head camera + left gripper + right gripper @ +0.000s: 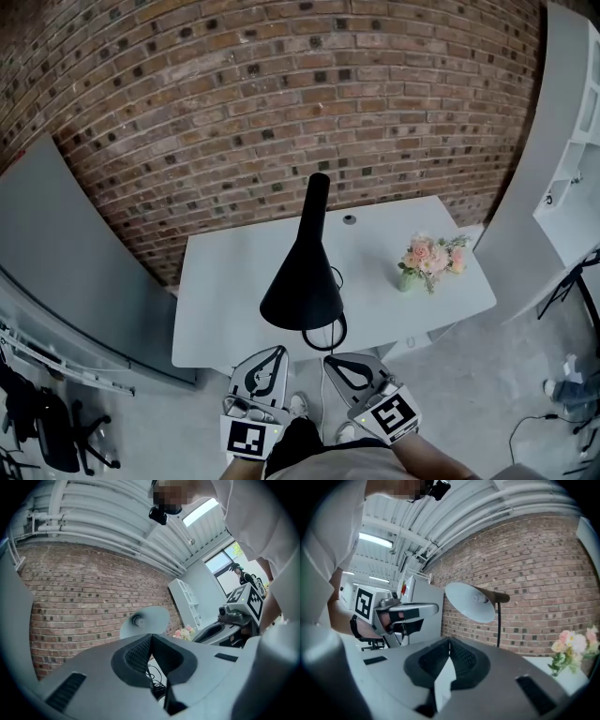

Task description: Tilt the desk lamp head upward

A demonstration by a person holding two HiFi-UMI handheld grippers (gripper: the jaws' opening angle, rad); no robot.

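Note:
A black desk lamp (305,272) stands on the white table (225,281), its cone head pointing down toward the table's near edge; its round base (326,331) peeks out below the shade. The shade's white inside and bulb show in the left gripper view (144,620) and in the right gripper view (469,603). My left gripper (278,351) and right gripper (330,359) are side by side just below the table's near edge, short of the lamp. Both are shut with nothing between the jaws, tips touching in their own views (151,636) (450,641).
A small vase of pink flowers (429,260) stands on the table to the right of the lamp. A brick wall (281,103) runs behind the table. Grey partitions flank both sides, a white shelf unit (574,178) is at the right, and a black chair (56,431) at lower left.

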